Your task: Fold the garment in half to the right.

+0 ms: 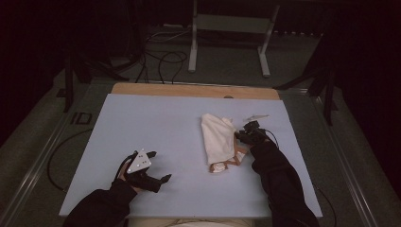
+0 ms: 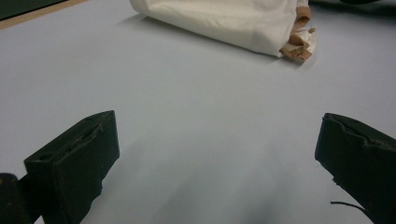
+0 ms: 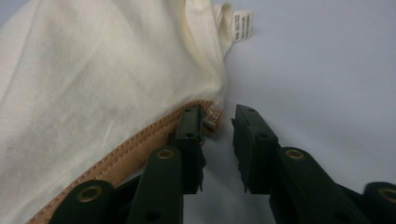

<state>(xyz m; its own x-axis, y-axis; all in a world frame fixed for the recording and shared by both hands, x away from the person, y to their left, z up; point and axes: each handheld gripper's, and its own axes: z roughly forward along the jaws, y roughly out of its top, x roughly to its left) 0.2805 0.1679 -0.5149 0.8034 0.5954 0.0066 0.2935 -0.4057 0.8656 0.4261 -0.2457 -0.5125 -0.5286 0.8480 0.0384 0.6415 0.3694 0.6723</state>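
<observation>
A folded white garment (image 1: 217, 137) with tan trim (image 1: 220, 166) at its near end lies right of centre on the pale blue table cover (image 1: 142, 123). My right gripper (image 1: 239, 137) is at the garment's right edge. In the right gripper view the right gripper (image 3: 218, 114) has its jaws a little apart, with bare table between them. One jaw touches the tan hem (image 3: 130, 149) of the garment (image 3: 93, 84), and a small label (image 3: 243, 23) sticks out beyond. My left gripper (image 1: 160, 165) rests at the near left. The left gripper (image 2: 217, 126) stands wide open and empty, with the garment (image 2: 224, 21) far ahead.
A strip of the wooden tabletop (image 1: 189, 89) shows along the far side of the cover. Beyond the table, a metal stand (image 1: 227, 23) and loose cables (image 1: 165, 59) are on the floor. A person's dark sleeves (image 1: 279, 179) come in from the near edge.
</observation>
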